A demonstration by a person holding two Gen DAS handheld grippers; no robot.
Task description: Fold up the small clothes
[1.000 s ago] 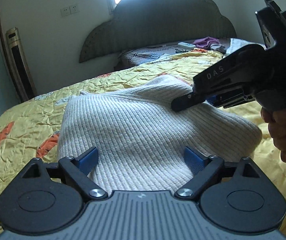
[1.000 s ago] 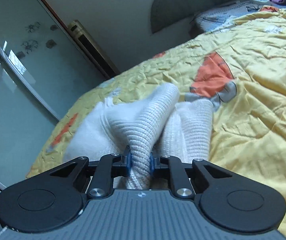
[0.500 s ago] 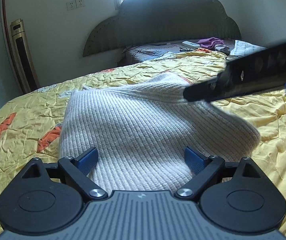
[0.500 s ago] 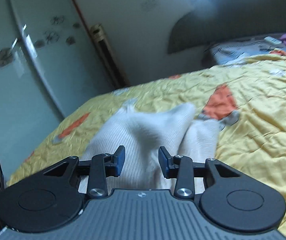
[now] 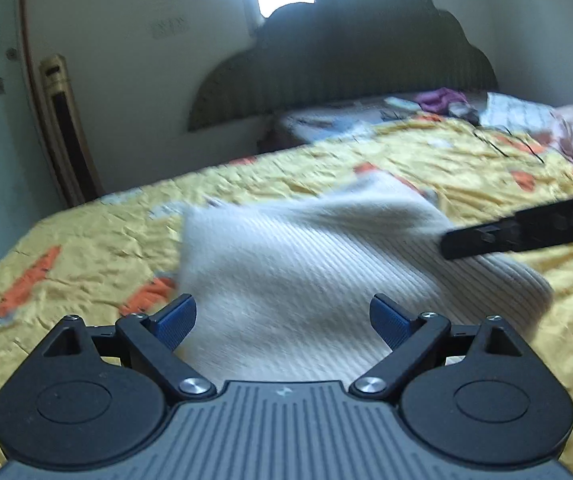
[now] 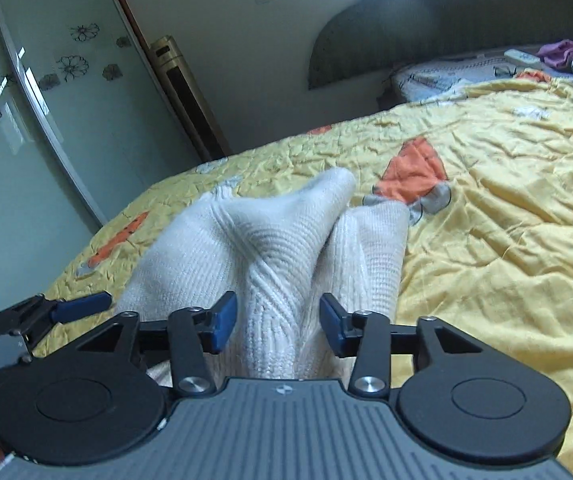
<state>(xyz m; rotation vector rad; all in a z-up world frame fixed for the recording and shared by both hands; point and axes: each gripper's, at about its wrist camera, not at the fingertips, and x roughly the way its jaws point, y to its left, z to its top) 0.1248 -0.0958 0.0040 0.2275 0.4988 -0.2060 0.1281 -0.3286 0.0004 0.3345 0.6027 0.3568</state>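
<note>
A white ribbed knit garment [image 5: 318, 280] lies on a yellow quilt [image 5: 86, 248] with orange patches that covers the bed. In the left wrist view the garment looks like a broad folded piece, with one rounded edge towards the right side and a raised corner at the far side; this view is a little blurred. The left gripper [image 5: 282, 318] hovers over the near part of the garment with its blue pads [image 5: 178, 320] wide apart, and nothing is pressed between them. The right gripper [image 6: 278, 320] stands at the near end of the same garment [image 6: 278, 240], where the cloth rises in a twisted ridge that runs away from the camera. Its jaws have just been opening; the ridge of cloth is between the two blue pads [image 6: 222, 320], but the pads do not press on it, a gap shows on each side. In the left wrist view one black finger of the right gripper [image 5: 526, 232] reaches in from the right edge, above the right part of the garment. Behind the bed there are a dark scalloped headboard [image 5: 346, 60], a pale wall, and some small items near the pillows, among them a purple cloth [image 6: 566, 52].
</note>
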